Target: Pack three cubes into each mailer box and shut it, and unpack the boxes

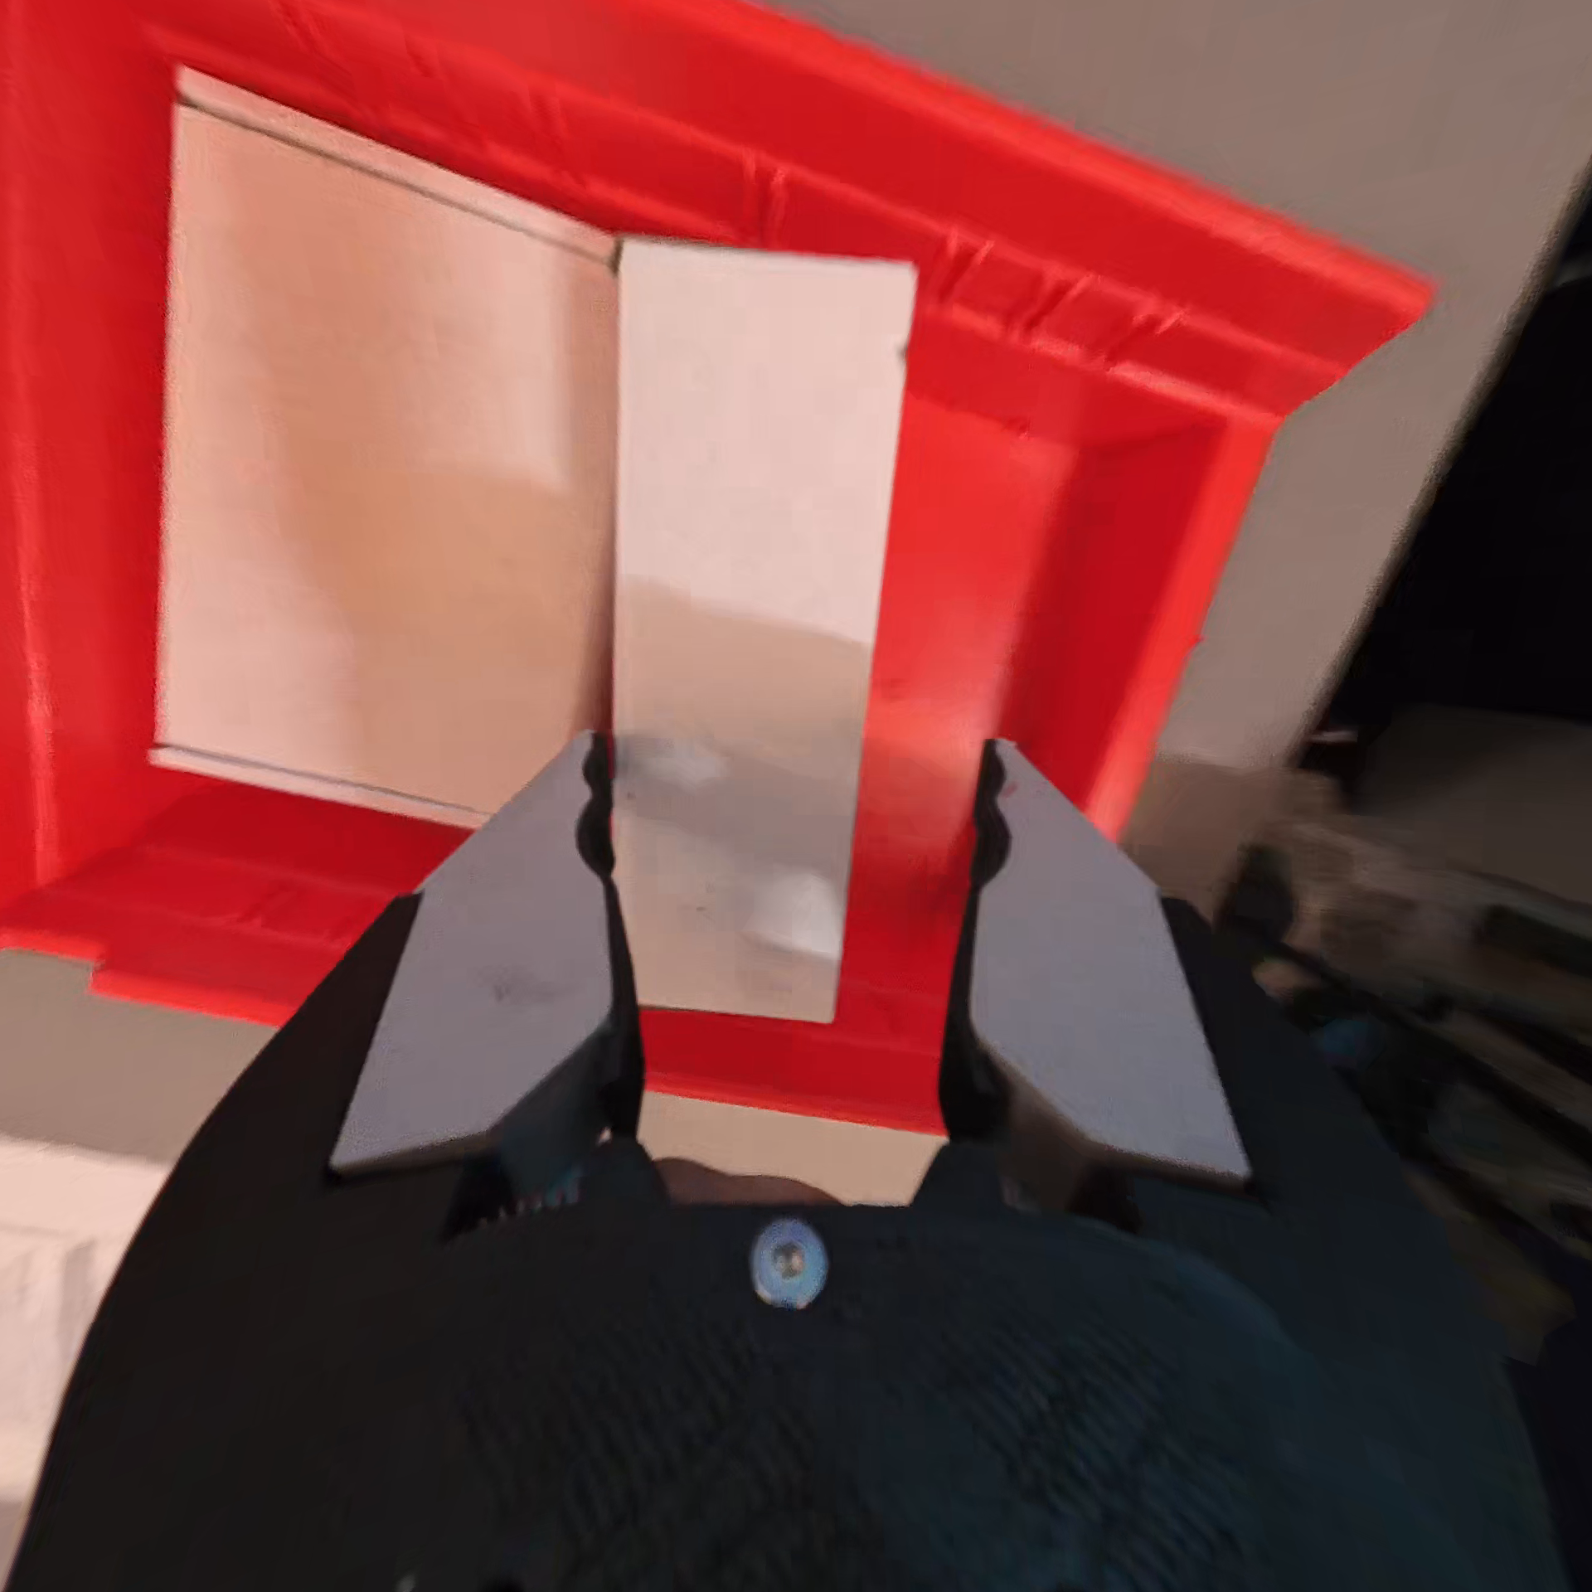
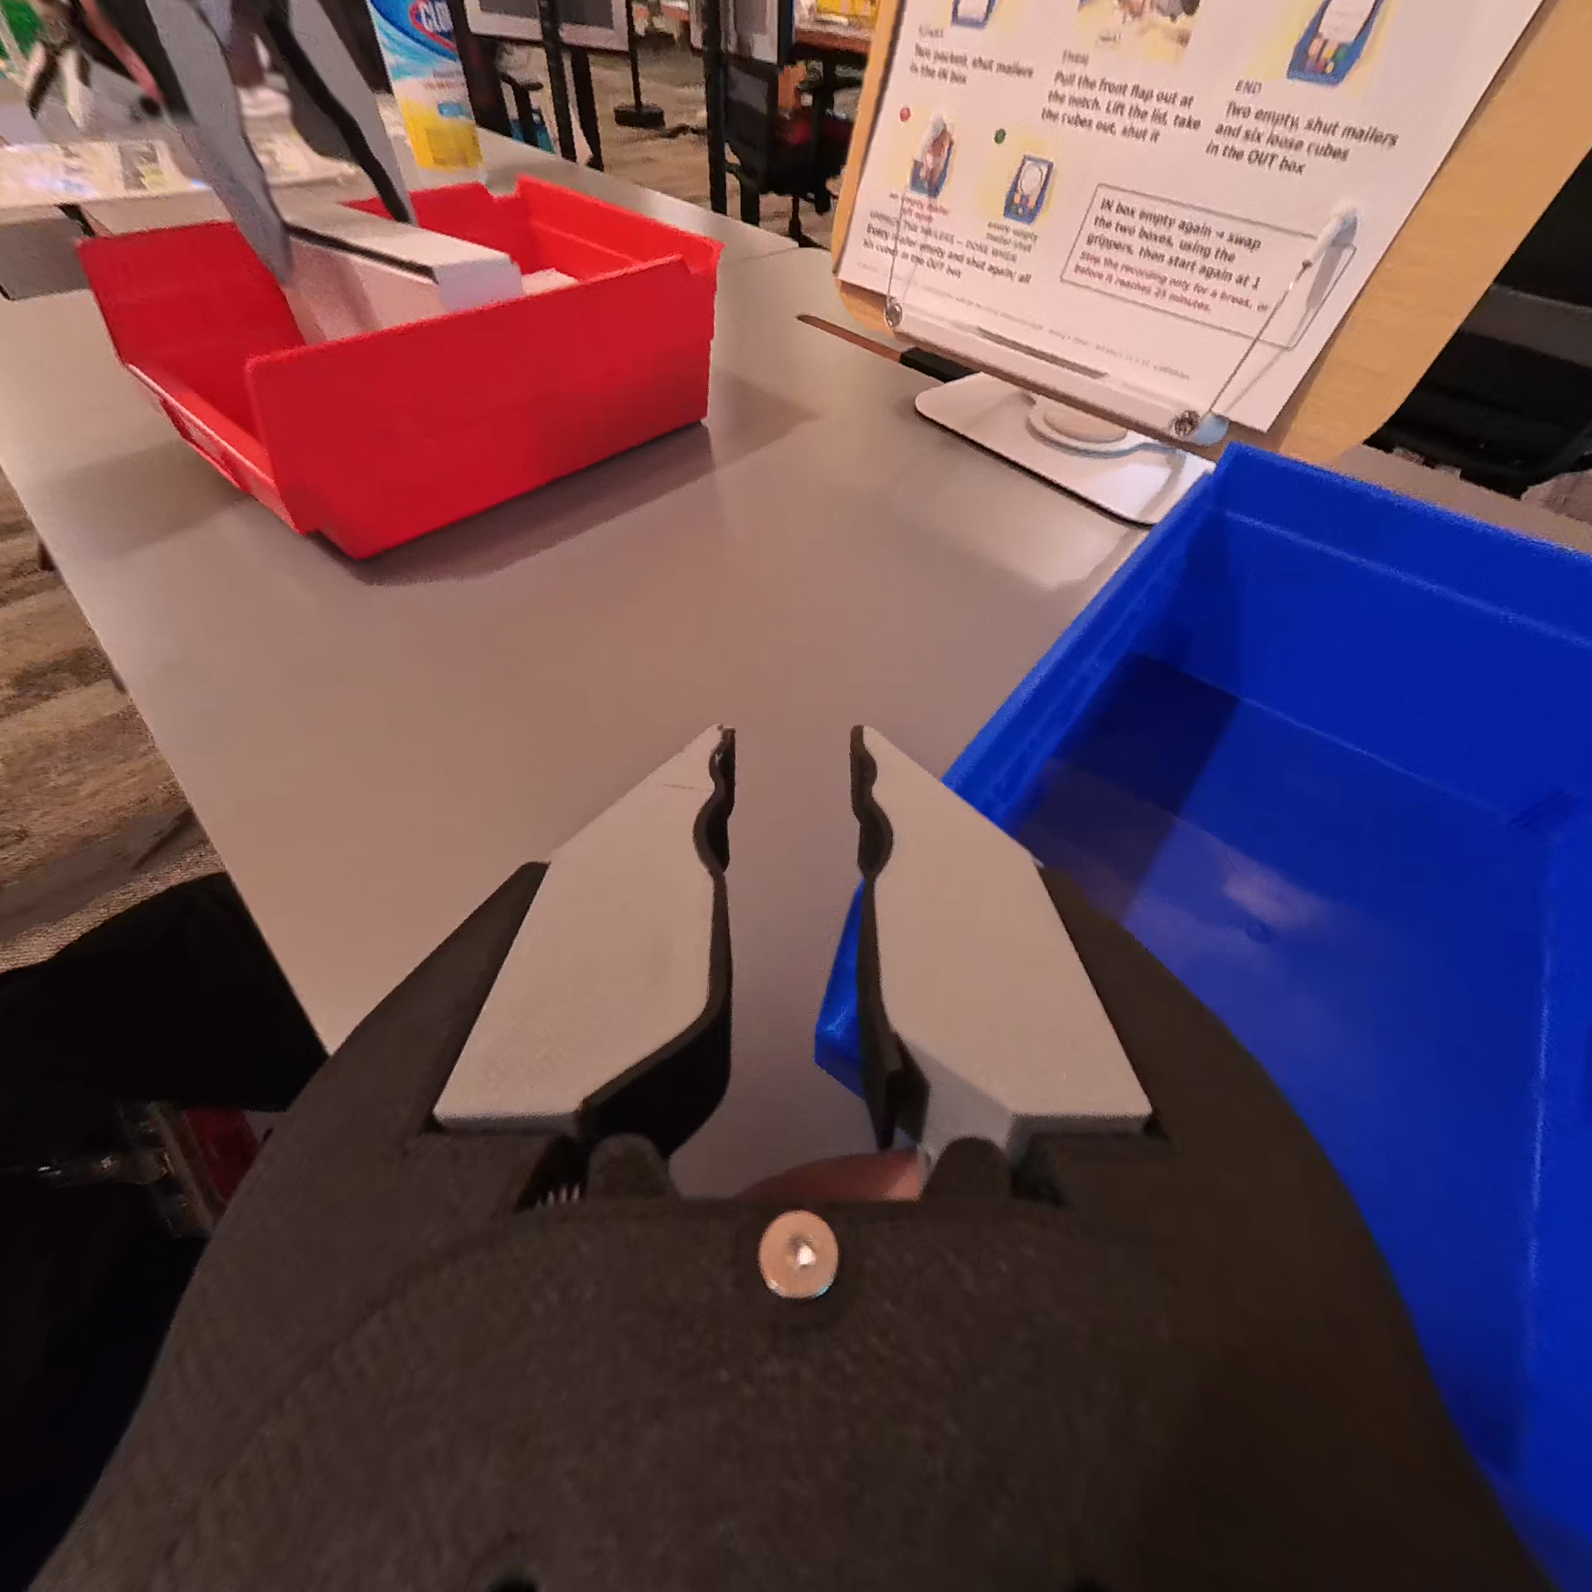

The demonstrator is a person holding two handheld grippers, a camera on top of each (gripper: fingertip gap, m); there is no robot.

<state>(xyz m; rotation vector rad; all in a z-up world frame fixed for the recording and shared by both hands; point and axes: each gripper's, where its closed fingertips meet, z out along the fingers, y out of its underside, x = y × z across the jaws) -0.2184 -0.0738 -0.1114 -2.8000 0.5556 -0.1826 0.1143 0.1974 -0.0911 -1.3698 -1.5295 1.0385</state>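
Note:
In the left wrist view two white mailer boxes sit in a red bin (image 1: 1077, 560). One mailer (image 1: 379, 482) lies flat at the left. The other mailer (image 1: 758, 517) stands on edge beside it, narrow face up. My left gripper (image 1: 794, 751) is open and straddles the near end of the standing mailer; the left finger touches its edge and the right finger is apart from it. My right gripper (image 2: 791, 732) is slightly open and empty, above the grey table (image 2: 603, 646) beside the corner of a blue bin (image 2: 1292, 775). No cubes show. The picture is blurred.
The right wrist view shows the red bin (image 2: 482, 431) at the far left with the left gripper (image 2: 340, 237) reaching into it. An instruction sheet on a stand (image 2: 1120, 172) is behind the blue bin. A wipes container (image 2: 431, 77) stands at the back. Left tips to right tips: about 45 cm.

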